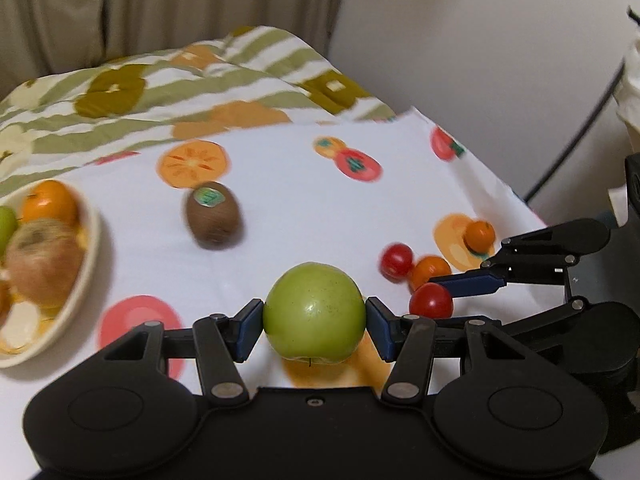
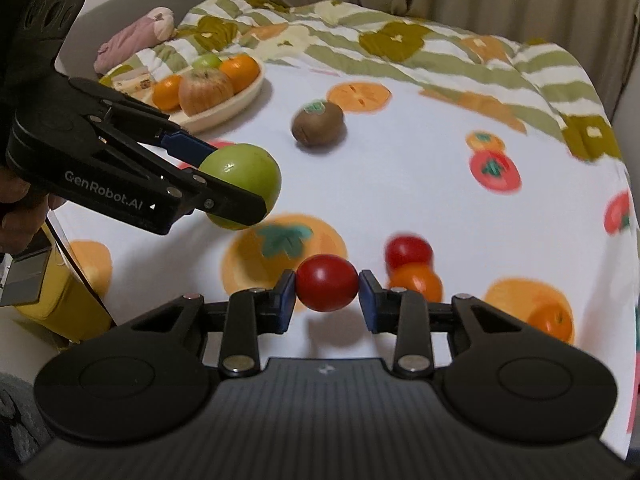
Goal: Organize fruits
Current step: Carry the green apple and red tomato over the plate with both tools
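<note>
My left gripper (image 1: 315,322) is shut on a green apple (image 1: 314,312) and holds it above the cloth; the apple also shows in the right wrist view (image 2: 244,176). My right gripper (image 2: 327,290) is shut on a red cherry tomato (image 2: 327,282), seen from the left as well (image 1: 431,301). A cream plate (image 2: 224,110) at the far left holds oranges (image 2: 240,72), a reddish apple (image 2: 205,90) and a green fruit. A brown kiwi (image 2: 318,122) lies mid-table. A red tomato (image 2: 409,251) and two small orange fruits (image 2: 418,282) lie at the right.
The table wears a white cloth with fruit prints (image 2: 400,184). A bunched striped cloth (image 2: 400,44) lies along the far side. A pink stuffed item (image 2: 136,38) sits beyond the plate. A yellow object (image 2: 60,300) stands below the table's left edge. Curtains hang behind.
</note>
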### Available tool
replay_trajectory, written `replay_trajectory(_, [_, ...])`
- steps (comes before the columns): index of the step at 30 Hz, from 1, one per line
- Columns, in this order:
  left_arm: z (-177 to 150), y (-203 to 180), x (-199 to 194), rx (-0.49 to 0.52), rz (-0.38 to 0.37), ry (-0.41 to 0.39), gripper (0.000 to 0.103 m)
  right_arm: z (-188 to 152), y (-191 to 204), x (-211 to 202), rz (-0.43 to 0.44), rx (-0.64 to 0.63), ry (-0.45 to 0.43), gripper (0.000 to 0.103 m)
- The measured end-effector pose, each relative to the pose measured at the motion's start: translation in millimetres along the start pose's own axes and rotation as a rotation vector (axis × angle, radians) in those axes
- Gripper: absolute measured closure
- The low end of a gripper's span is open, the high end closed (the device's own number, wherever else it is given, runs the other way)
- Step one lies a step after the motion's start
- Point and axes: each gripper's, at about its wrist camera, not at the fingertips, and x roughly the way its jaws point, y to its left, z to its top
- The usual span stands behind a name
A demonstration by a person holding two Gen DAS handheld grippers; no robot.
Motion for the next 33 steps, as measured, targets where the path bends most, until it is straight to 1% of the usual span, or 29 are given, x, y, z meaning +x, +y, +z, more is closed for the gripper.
replay_trajectory(5, [4.3,26.7,-28.6,-0.077,0.052,-0.054,0.044,30.3,16.4,2.7,0.033,-0.027,-0.030,0.054])
replay_trajectory(10, [5.9,60.3,-57.9,-0.190,0.088,-0.108,0.044,61.9,38.5,7.8,0.063,-0.062,-0.058,0.054])
replay_trajectory(14, [5.6,80.2,-78.2,-0.244,0.126,-0.146,0.044,86.7,57.3,12.8,0.088,-0.087,-0.073,0.054])
replay_trajectory(19, [5.3,104.6,-95.9,-0.282,0.192,-0.181,0.044,114.8,79.2,23.5,0.112,-0.109,-0.083,0.054])
replay_trajectory(26, [3.3,143.0,-105.3,-0.282,0.295,-0.187,0.044,146.4,102.5,46.0,0.122,-0.101,-0.086,0.054])
replay_trajectory(29, [-0.2,160.4,-100.8,-0.281,0.335,-0.167,0.044,157.9,109.6,58.0,0.116,-0.083,-0.084,0.054])
replay_trajectory(33, [-7.7,182.2,-89.0,-0.264,0.360,-0.124,0.044,173.2,118.1,75.3,0.094,-0.050,-0.083,0.054])
